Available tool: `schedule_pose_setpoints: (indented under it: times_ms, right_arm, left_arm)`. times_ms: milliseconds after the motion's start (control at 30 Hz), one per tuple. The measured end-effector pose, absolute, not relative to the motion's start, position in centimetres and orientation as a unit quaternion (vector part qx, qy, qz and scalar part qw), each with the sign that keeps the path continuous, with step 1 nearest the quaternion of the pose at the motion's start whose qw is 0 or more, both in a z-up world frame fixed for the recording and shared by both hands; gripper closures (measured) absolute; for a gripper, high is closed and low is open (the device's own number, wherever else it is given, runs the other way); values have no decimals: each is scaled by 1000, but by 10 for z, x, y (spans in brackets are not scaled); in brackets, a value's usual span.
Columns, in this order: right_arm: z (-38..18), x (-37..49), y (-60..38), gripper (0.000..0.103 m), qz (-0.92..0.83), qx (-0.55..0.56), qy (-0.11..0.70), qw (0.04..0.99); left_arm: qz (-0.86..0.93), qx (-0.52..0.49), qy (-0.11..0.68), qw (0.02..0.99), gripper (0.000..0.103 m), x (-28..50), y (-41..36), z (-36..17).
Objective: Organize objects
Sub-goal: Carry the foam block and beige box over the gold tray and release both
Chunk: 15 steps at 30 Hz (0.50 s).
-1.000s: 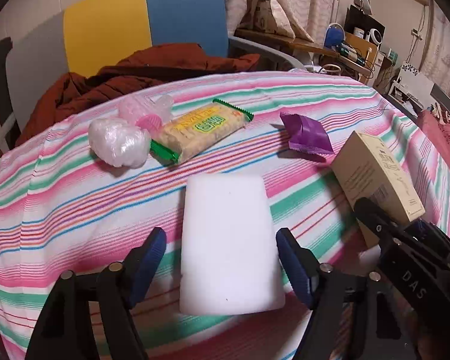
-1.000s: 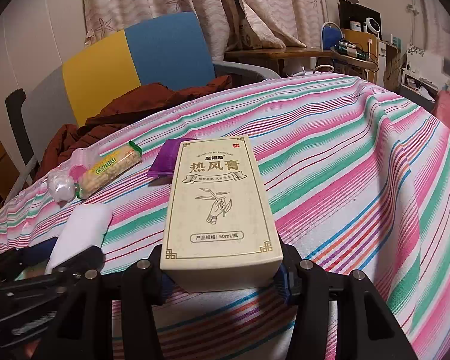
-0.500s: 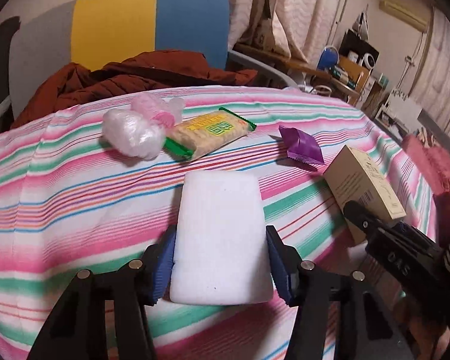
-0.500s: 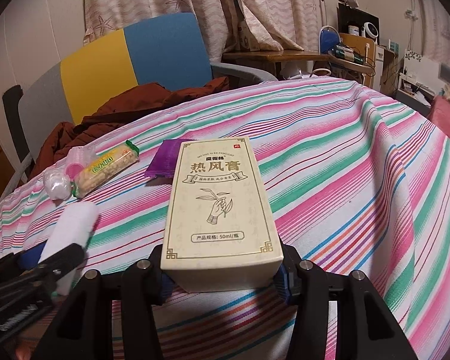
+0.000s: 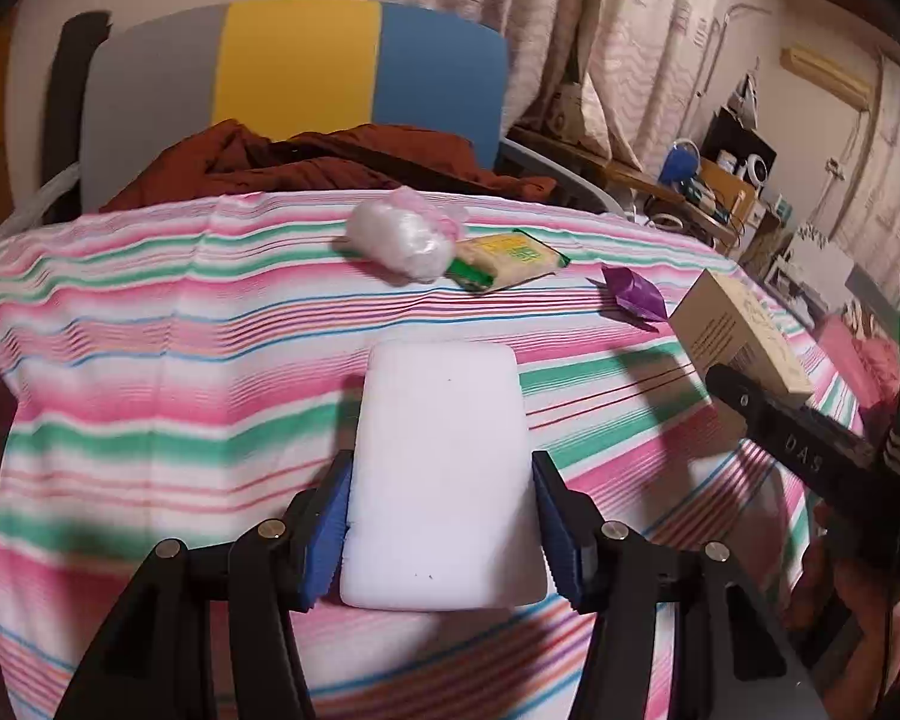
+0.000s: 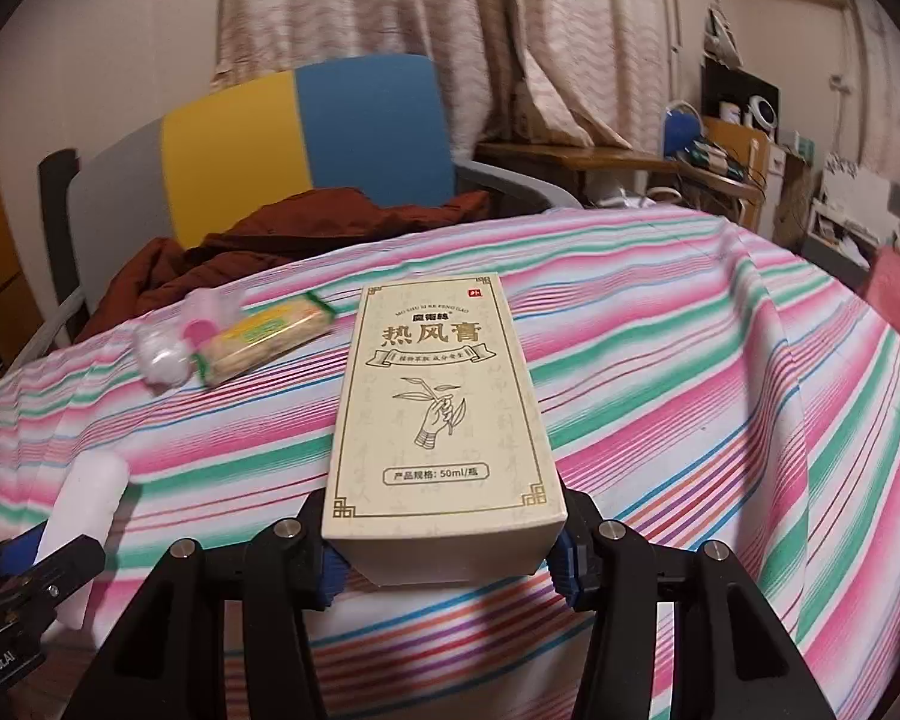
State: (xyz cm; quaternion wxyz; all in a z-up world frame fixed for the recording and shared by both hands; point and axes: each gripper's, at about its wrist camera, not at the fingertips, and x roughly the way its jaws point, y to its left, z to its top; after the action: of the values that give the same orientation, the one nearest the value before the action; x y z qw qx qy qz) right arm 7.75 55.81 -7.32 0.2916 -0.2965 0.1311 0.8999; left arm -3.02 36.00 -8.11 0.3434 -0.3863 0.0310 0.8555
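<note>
My left gripper (image 5: 442, 534) is shut on a white sponge block (image 5: 444, 450), its blue pads pressing the block's long sides near the close end. In the right wrist view the sponge (image 6: 87, 498) shows at lower left, seemingly raised a little off the cloth. A cream carton with printed characters (image 6: 444, 396) sits in my right gripper (image 6: 447, 564), which is shut on its near end. The left wrist view shows the carton (image 5: 738, 330) at far right. Further back lie a cracker packet (image 5: 510, 261), a clear plastic bundle (image 5: 399, 240) and a purple wrapper (image 5: 636, 294).
A striped pink, green and white cloth (image 5: 150, 390) covers the table. Behind it stands a chair with a grey, yellow and blue back (image 5: 294, 72) and a brown jacket (image 5: 330, 162) on it. Cluttered shelves (image 6: 732, 162) fill the right background.
The left jaws closed onto the sponge, and the left gripper then moved sideways with it. The right gripper shifted a little with the carton, which now hides the purple wrapper in its view.
</note>
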Motion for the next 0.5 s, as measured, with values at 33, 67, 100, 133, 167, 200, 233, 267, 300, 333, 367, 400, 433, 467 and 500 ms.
schedule_pose_setpoints:
  times_ms: [33,67,100,133,167,200,233,267,300,333,367,400,433,467,500]
  right_arm:
    - [-72,78,552,50,902,-296,126,286]
    - [-71,78,547,50,904,-297,123,283]
    - [-71,78,541,50,906,-297,118,279]
    - [-69,80,534,50,908,-295,114,274]
    - [-69,81,530,50,909,-294,113,271]
    - [-68,81,525,50,911,-293,115,267]
    - [-67,83,520,50,913,-291,122,260]
    - [-66,85,516,51,914,-290,134,252]
    - [-66,87,512,51,914,-290,143,246]
    - [-66,88,508,50,913,-292,151,241]
    - [-67,89,503,50,913,-295,157,235]
    - [-67,89,498,50,913,-298,160,229]
    - [-67,88,492,51,914,-300,160,222]
    - [-68,88,485,51,914,-303,158,216]
    - [-67,87,480,51,915,-305,157,211]
  left_arm:
    - [856,-388,25,341,46,-30,355,-81]
    - [856,-389,20,339,46,-30,352,-82]
    - [857,-389,16,338,46,-30,348,-82]
    - [857,-389,14,338,46,-28,344,-82]
    - [857,-389,14,338,46,-26,341,-82]
    - [857,-388,13,339,46,-23,338,-83]
    - [857,-387,12,341,46,-21,335,-83]
    - [857,-386,9,342,46,-20,332,-82]
    - [857,-385,1,342,46,-19,326,-79]
    - [858,-383,-4,341,46,-18,322,-78]
    - [860,-381,-8,340,46,-17,316,-75]
    - [863,-375,-8,338,46,-14,309,-72]
    - [865,-372,-8,338,46,-11,303,-69]
    - [865,-370,-11,338,46,-9,297,-67]
    - [865,-369,-20,340,46,-8,288,-63]
